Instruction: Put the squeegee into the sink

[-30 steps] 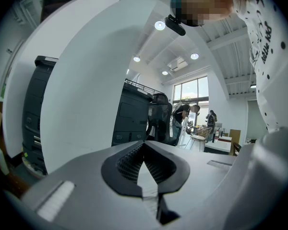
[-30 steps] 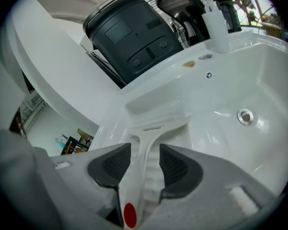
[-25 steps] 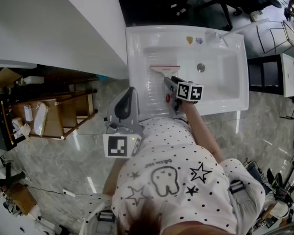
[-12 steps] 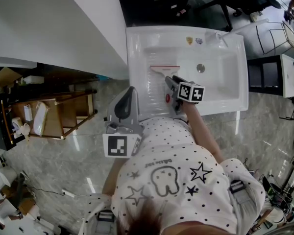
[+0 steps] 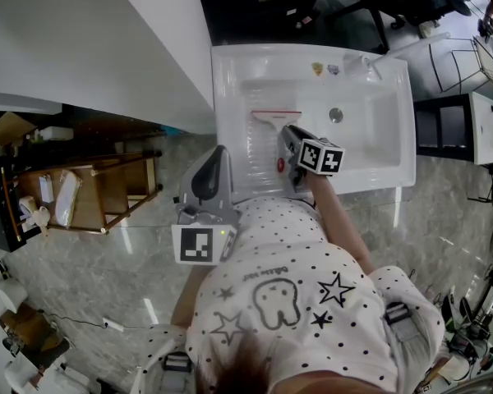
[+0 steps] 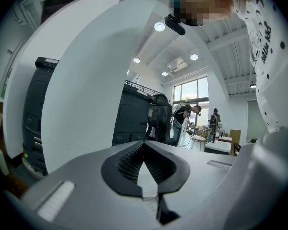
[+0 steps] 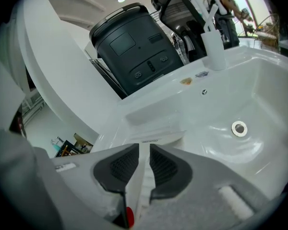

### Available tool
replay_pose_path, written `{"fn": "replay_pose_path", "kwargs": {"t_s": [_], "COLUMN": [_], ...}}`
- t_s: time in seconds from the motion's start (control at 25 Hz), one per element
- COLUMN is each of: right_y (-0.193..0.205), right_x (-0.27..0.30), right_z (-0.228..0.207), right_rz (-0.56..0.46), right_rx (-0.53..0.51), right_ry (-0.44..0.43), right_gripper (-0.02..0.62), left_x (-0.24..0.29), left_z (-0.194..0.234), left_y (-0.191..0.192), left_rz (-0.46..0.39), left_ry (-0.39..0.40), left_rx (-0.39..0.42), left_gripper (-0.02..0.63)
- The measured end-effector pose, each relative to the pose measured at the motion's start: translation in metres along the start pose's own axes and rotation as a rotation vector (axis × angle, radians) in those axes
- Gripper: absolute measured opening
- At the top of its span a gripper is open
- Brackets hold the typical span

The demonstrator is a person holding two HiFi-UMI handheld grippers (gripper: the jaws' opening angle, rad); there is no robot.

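Jaws of the right gripper (image 7: 144, 150), wide apart a second ago, are closing, and their dark ribbed pads now seem to press both sides of the squeegee (image 5: 275, 120) handle. The hand itself has barely shifted. That reads as a fresh grip rather than a release, so a lift or slide probably comes next.

The squeegee already lies inside the sink (image 5: 312, 52), flat on the ribbed draining shelf (image 5: 257, 156) at its left side, blade end away from the person. It has not reached the deeper basin with the metal drain ring (image 5: 336, 115).

It is a slim T of smooth white plastic with a thin red blade strip and a red spot at the handle's end — light, rigid, and likely slippery. The sink is glossy, moulded white with rounded corners.

The left gripper (image 6: 144, 145) is held level at the person's side, jaws together and empty.
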State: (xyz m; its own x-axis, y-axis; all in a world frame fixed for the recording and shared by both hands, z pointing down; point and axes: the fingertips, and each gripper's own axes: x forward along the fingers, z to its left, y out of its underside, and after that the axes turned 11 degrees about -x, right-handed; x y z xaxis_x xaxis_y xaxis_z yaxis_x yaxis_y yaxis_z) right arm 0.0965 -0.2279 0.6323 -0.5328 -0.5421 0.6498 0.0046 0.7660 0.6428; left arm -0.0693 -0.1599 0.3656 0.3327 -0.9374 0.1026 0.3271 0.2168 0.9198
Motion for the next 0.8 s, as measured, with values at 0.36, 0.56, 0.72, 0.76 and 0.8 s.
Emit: {"fn": "replay_pose_path", "kwargs": {"t_s": [0.36, 0.56, 0.72, 0.76, 0.8], "right_y": [-0.007, -0.006, -0.011, -0.014, -0.017], "right_x": [-0.001, -0.002, -0.005, -0.006, -0.007], "right_z": [0.0, 0.001, -0.002, -0.002, -0.002], "right_rz": [-0.032, -0.024, -0.031, -0.038, -0.048], "right_rx": [-0.019, -0.046, -0.126, -0.144, -0.156], "right_ry": [0.001, 0.013, 0.053, 0.064, 0.073], "right_gripper": [-0.003, -0.004, -0.005, -0.005, -0.005], "left_x": [0.001, 0.0, 0.0, 0.0, 0.0], "left_z": [-0.001, -0.001, -0.001, -0.001, -0.001], "left_y": [0.003, 0.002, 0.003, 0.003, 0.002], "left_rz": [0.003, -0.006, 0.001, 0.001, 0.0], "left_ry": [-0.002, 0.001, 0.0, 0.0, 0.001], "left_rx": [-0.003, 0.003, -0.002, -0.003, -0.002], "left_gripper": [-0.002, -0.002, -0.002, -0.002, -0.002]}}
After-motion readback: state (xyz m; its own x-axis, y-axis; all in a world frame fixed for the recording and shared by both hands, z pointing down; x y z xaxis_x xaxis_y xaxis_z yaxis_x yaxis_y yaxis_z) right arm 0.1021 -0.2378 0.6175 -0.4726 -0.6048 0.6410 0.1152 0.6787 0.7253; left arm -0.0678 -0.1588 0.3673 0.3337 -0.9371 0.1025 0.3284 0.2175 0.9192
